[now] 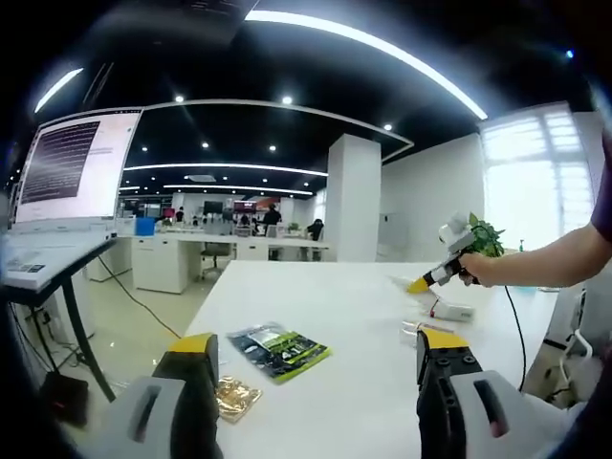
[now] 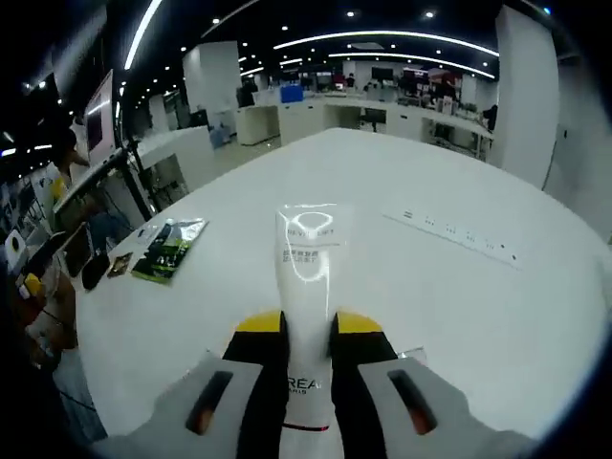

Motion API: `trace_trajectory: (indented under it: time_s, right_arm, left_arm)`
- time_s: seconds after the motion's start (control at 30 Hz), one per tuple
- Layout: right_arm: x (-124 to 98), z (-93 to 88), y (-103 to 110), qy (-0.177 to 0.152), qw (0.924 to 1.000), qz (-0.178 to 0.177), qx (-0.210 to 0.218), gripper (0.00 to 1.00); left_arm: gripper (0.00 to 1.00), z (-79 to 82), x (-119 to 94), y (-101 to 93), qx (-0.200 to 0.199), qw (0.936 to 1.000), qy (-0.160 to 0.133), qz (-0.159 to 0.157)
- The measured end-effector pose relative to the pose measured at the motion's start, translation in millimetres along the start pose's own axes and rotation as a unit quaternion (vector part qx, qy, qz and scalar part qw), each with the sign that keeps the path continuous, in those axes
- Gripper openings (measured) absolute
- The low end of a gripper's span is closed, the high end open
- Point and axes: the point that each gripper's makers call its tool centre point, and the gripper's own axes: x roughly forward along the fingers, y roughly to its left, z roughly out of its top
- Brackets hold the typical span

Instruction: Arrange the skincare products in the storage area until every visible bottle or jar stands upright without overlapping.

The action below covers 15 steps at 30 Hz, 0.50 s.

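in the left gripper view the left claw (image 1: 316, 368) stands wide over the near edge of a white bench (image 1: 354, 316), nothing between its yellow-tipped jaws. just ahead of the left jaw lie a small gold sachet (image 1: 235, 396) and, touching or slightly overlapping it, a dark green packet (image 1: 279, 350), both flat on the bench. further right, near the far side, a person's hand (image 1: 478, 270) holds the right claw (image 1: 421, 283) tilted down toward the bench, with a white tube (image 1: 455, 232) sticking up from its back end; a small white item (image 1: 451, 310) lies on the bench just below it. a green plant (image 1: 486, 239) sits behind the hand.

in the right gripper view the green packet (image 2: 168, 249) and gold sachet (image 2: 121, 265) lie at the left on the bench (image 2: 430, 287). in the middle the right claw (image 2: 308, 330) is clamped narrow on the white tube (image 2: 308, 277), which runs forward between the jaws, its flat crimped end pointing away over the bench. a white power strip (image 2: 459, 234) lies flat to the right, well apart from the tube.
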Motion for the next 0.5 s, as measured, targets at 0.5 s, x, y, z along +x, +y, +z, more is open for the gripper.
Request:
trace_trajectory:
  time_s: [0.5]
  right_arm:
    - [5, 11.5, 89, -0.047, 0.9959, 0.077, 0.011, 0.14]
  left_arm:
    - [0.87, -16.7, 11, -17.4, -0.015, 0.9992, 0.034, -0.016]
